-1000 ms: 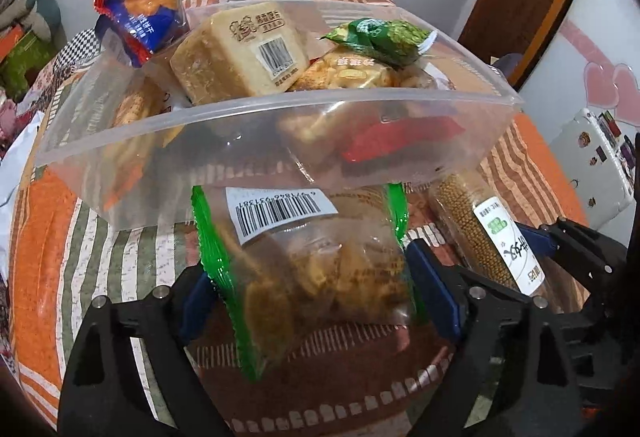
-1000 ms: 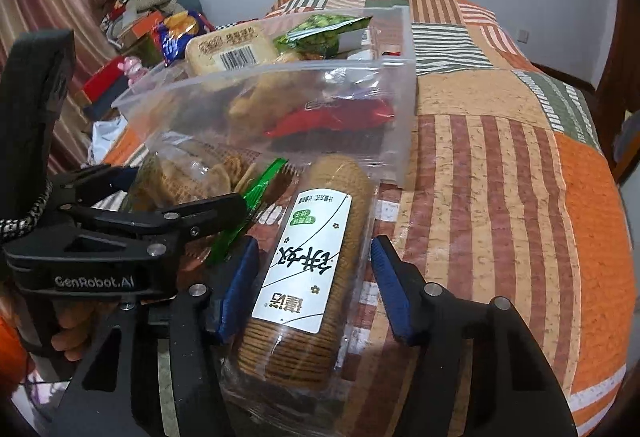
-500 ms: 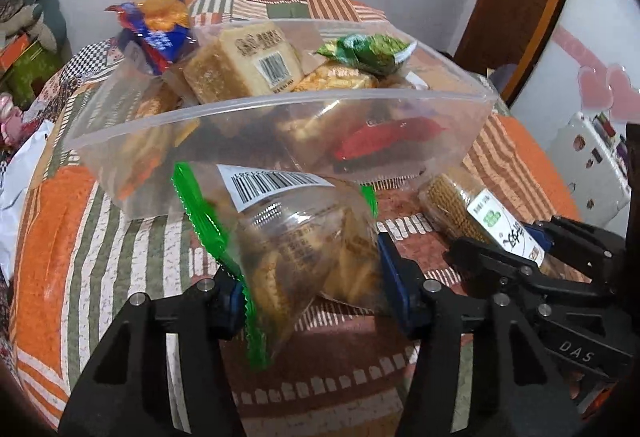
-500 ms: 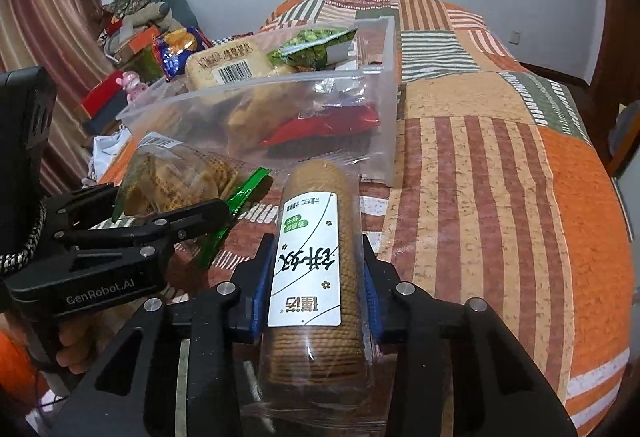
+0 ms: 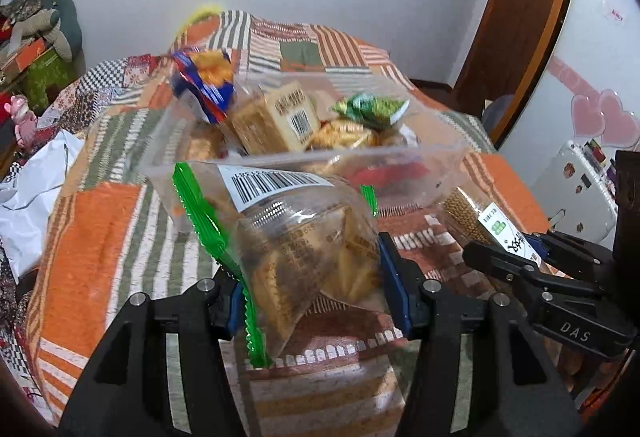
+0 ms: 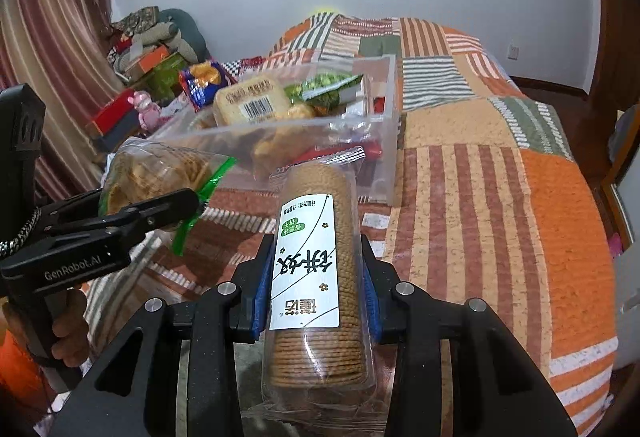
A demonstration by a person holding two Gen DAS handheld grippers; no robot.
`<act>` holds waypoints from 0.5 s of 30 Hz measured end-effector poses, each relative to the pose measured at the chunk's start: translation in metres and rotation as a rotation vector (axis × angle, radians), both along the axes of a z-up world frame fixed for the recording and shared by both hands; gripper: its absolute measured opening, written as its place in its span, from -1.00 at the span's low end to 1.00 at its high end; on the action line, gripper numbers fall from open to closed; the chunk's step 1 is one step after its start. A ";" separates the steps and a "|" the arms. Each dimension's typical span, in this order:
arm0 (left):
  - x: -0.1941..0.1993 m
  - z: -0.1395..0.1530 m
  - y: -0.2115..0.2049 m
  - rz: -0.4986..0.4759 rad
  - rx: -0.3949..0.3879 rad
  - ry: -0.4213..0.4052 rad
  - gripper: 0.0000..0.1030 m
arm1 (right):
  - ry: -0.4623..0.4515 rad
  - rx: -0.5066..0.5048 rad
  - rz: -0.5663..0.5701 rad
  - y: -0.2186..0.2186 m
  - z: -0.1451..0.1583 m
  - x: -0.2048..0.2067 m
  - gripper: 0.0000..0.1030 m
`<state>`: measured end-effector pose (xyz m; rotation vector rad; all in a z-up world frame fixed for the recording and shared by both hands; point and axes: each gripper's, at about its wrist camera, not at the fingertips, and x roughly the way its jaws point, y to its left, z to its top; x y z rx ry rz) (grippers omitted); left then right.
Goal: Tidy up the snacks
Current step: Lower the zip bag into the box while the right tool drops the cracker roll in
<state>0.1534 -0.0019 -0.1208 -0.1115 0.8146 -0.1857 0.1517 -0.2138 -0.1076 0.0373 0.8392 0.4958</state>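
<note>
My left gripper [image 5: 312, 277] is shut on a clear, green-edged bag of crackers [image 5: 296, 237] and holds it above the bed, near the clear plastic bin [image 5: 440, 161]. The bin holds several snack packs. My right gripper [image 6: 316, 277] is shut on a long roll of round biscuits [image 6: 316, 249] with a white label, raised in front of the bin [image 6: 384, 141]. The cracker bag [image 6: 156, 173] and the left gripper [image 6: 120, 225] show at the left of the right wrist view. The biscuit roll [image 5: 492, 221] shows at the right of the left wrist view.
A patchwork orange, striped bedspread [image 6: 500, 197] covers the bed. A blue snack bag [image 5: 204, 81] sits at the bin's far left corner. White cloth [image 5: 28, 197] lies at the left bed edge. Boxes and clutter [image 6: 148, 65] stand left; a wooden door [image 5: 520, 17] right.
Both grippers closed on their packs and lifted them off the bedspread. The bin now looks farther and lower in both views.
</note>
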 end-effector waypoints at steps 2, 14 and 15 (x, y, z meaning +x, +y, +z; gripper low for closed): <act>0.001 0.007 0.001 0.006 0.001 -0.020 0.08 | -0.012 0.009 -0.005 0.000 0.006 -0.001 -0.33; 0.008 0.042 0.013 0.041 0.013 -0.121 0.08 | -0.112 0.062 -0.018 0.008 0.040 0.018 -0.33; 0.009 0.043 0.014 0.043 0.010 -0.125 0.08 | -0.119 0.067 -0.017 0.009 0.042 0.020 -0.33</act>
